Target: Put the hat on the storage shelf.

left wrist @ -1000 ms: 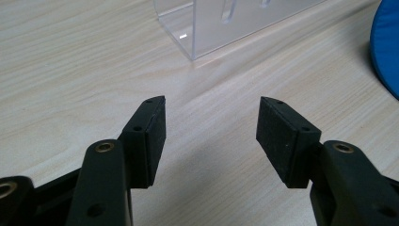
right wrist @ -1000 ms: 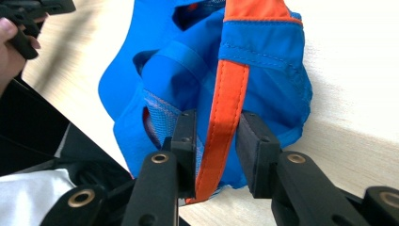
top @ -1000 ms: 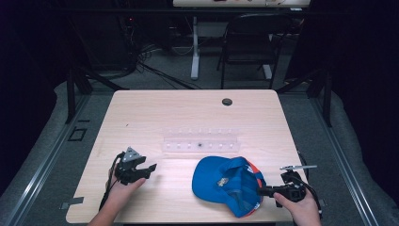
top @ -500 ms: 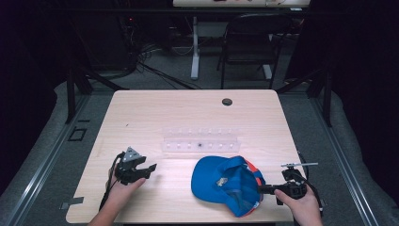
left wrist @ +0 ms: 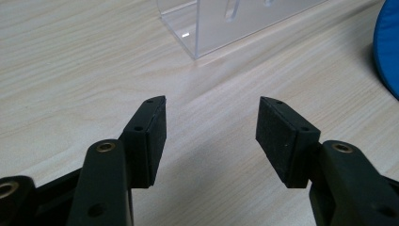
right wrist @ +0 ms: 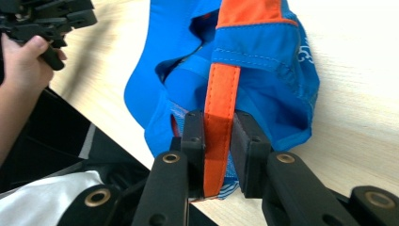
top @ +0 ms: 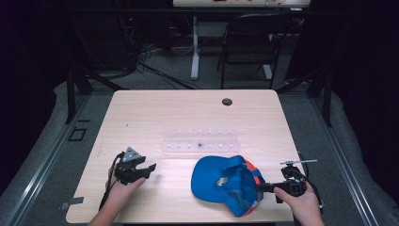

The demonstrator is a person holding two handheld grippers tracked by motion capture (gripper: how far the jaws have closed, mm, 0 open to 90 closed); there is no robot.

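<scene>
A blue cap (top: 225, 182) with orange trim lies on the wooden table (top: 188, 117), toward the front right. My right gripper (top: 261, 188) comes at it from the right, level with the tabletop. In the right gripper view the right gripper (right wrist: 219, 141) is shut on the cap's orange strap (right wrist: 225, 84), with the pads pressing it from both sides. My left gripper (top: 149, 168) rests at the front left, pointing right toward the cap and apart from it. The left gripper (left wrist: 211, 136) is open with only bare wood between its pads, and the cap's blue edge (left wrist: 388, 47) shows at far right.
A clear plastic rack (top: 200, 142) lies across the table's middle, just behind the cap; its corner (left wrist: 211, 28) stands ahead of the left jaws. A dark round hole (top: 227, 101) sits near the far edge. The other hand and its gripper (right wrist: 44, 21) show at upper left.
The right hand has shifted a little at the cap's rear edge and the cap has nudged slightly left. The left gripper has kept still.
</scene>
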